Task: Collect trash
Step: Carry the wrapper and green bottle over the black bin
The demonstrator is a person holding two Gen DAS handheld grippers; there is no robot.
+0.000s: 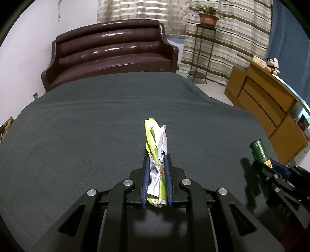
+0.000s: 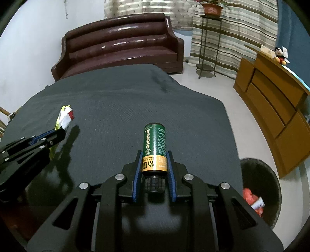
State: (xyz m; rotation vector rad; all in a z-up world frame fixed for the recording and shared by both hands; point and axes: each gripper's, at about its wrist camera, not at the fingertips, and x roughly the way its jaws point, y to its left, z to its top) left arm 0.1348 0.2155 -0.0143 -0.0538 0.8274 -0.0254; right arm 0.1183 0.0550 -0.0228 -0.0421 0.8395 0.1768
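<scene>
My left gripper (image 1: 157, 157) is shut on a crumpled yellow-green and white wrapper (image 1: 156, 139) and holds it above the dark grey table (image 1: 77, 126). My right gripper (image 2: 154, 155) is shut on a green and gold bottle (image 2: 155, 147), black cap toward the camera. The bottle (image 1: 260, 152) and the right gripper (image 1: 275, 166) show at the right in the left wrist view. The wrapper (image 2: 65, 116) and left gripper (image 2: 58, 133) show at the left in the right wrist view. A dark round bin (image 2: 271, 174) stands on the floor to the right of the table, with red and white trash (image 2: 251, 197) inside.
A brown leather sofa (image 2: 120, 44) stands behind the table. A wooden cabinet (image 2: 271, 108) with a Mickey toy (image 2: 280, 54) is at the right. A metal plant stand (image 2: 208, 42) with a potted plant (image 2: 212, 7) stands by striped curtains.
</scene>
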